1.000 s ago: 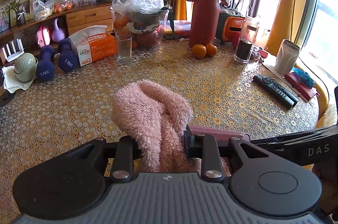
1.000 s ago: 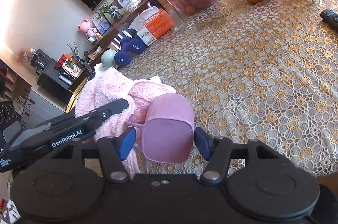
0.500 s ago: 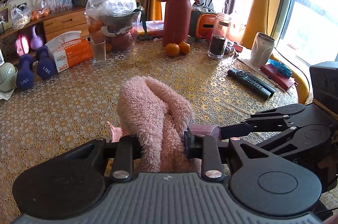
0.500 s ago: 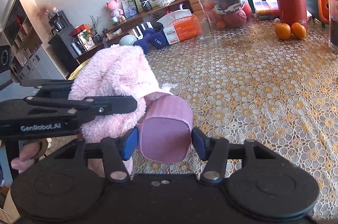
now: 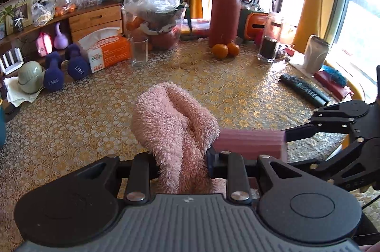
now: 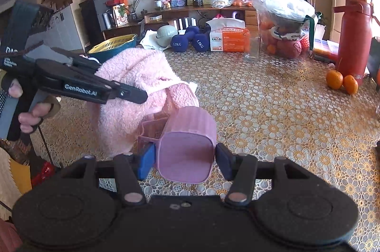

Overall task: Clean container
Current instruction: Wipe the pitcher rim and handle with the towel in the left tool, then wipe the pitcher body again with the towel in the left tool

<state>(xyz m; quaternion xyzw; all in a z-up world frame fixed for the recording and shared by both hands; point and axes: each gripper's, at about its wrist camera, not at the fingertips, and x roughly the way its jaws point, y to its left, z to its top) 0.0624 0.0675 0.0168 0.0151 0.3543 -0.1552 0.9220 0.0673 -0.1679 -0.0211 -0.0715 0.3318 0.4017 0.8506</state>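
Our right tongs clamp the pink container by its sides, holding it tipped on its side above the lace-patterned tabletop, its open mouth turned toward the fluffy pink towel. Our left tongs are closed on that towel, whose bunched folds press against the container's mouth. A hand grips the left handle.
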